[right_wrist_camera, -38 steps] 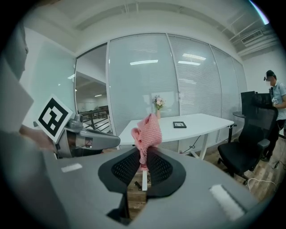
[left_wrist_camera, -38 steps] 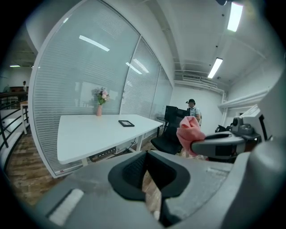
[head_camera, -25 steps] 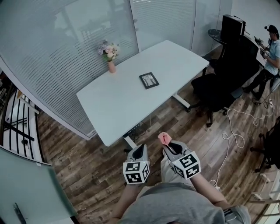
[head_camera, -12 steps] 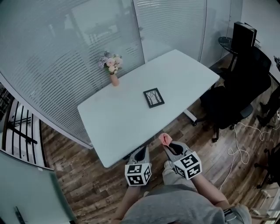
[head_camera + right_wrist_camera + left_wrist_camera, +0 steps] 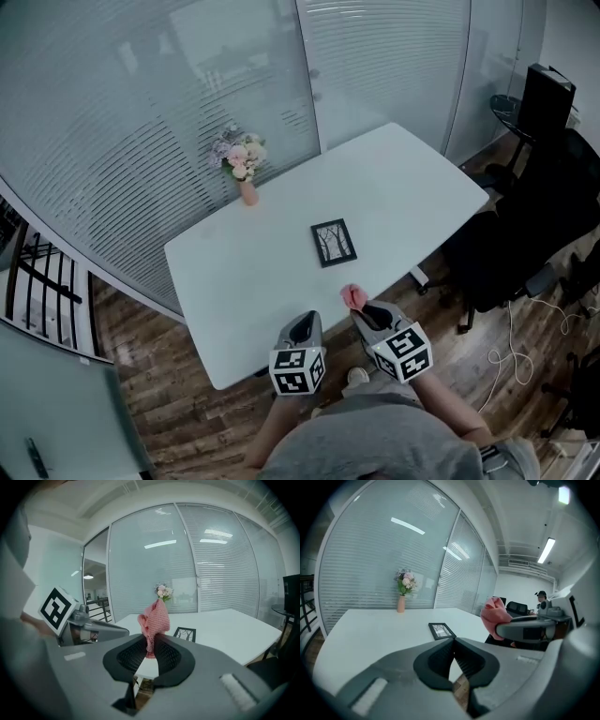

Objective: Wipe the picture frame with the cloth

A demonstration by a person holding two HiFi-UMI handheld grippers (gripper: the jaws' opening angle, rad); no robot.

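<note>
White surface [image 5: 246,274] held the picture frame [image 5: 333,243], wiping not begun: right gripper [image 5: 362,311] clamped the cloth [image 5: 353,296], left gripper [image 5: 302,324] closed empty, both short of it.

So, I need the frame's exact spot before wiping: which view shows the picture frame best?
The head view: the picture frame lies flat on the table, whole, seen from above. The left gripper view shows it small and foreshortened; so does the right gripper view, low over the tabletop.
</note>
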